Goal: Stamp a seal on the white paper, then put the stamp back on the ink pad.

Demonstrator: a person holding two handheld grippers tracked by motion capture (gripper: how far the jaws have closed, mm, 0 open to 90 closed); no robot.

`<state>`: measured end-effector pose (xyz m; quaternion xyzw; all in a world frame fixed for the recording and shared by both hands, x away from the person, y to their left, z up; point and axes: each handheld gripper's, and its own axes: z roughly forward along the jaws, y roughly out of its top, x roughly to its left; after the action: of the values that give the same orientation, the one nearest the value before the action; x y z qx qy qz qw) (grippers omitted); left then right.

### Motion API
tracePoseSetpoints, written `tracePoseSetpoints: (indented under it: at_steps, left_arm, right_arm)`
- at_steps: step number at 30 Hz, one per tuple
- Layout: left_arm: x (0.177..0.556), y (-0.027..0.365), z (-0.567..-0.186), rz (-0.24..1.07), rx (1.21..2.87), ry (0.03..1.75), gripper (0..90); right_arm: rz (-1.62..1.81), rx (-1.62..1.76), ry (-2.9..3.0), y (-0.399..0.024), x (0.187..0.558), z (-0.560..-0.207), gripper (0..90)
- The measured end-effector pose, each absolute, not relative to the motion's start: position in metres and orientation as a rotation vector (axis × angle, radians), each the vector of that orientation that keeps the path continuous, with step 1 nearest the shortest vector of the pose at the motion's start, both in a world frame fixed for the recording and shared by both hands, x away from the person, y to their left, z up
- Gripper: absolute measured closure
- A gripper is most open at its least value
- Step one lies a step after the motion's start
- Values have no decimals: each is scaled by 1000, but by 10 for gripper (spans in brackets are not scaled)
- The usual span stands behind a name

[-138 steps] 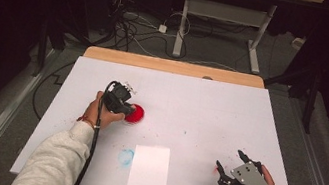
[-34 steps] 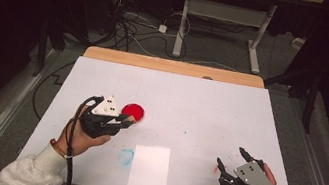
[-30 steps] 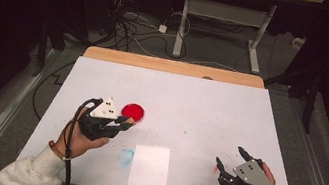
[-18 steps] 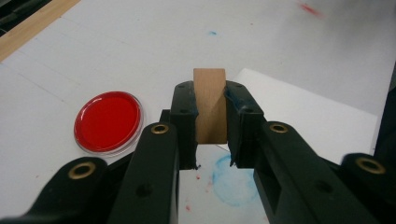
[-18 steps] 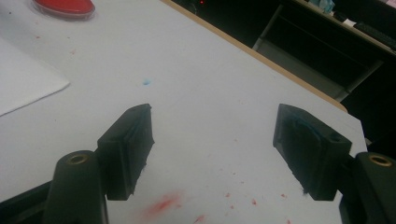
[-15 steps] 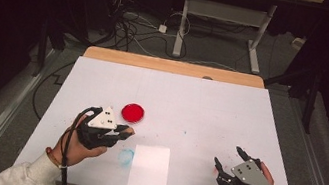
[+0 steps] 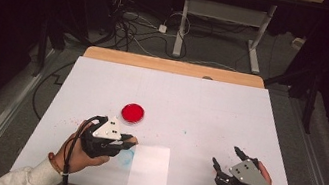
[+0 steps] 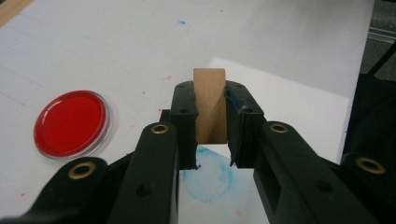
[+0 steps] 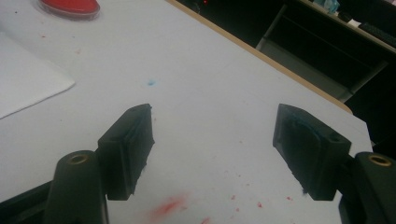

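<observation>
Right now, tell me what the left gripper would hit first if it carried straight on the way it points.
Probably the white paper sheet: the left gripper, shut on a wooden block, points at its near edge. Height above the table is unclear.

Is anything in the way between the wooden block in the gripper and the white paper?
Nothing visible is. The left gripper is shut on the wooden block, and the white paper lies right beside it on the table. The red ink pad sits off to the side, farther up the table.
</observation>
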<state>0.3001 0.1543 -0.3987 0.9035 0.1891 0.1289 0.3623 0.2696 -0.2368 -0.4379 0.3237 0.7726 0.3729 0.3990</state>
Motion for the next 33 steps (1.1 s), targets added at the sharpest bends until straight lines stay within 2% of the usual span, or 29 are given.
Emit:
tracePoseSetpoints:
  at_steps: [33]
  left_arm:
    - [297, 109, -435, 187, 2447, 338, 734]
  right_arm:
    - [924, 797, 1979, -232, 268, -440, 294]
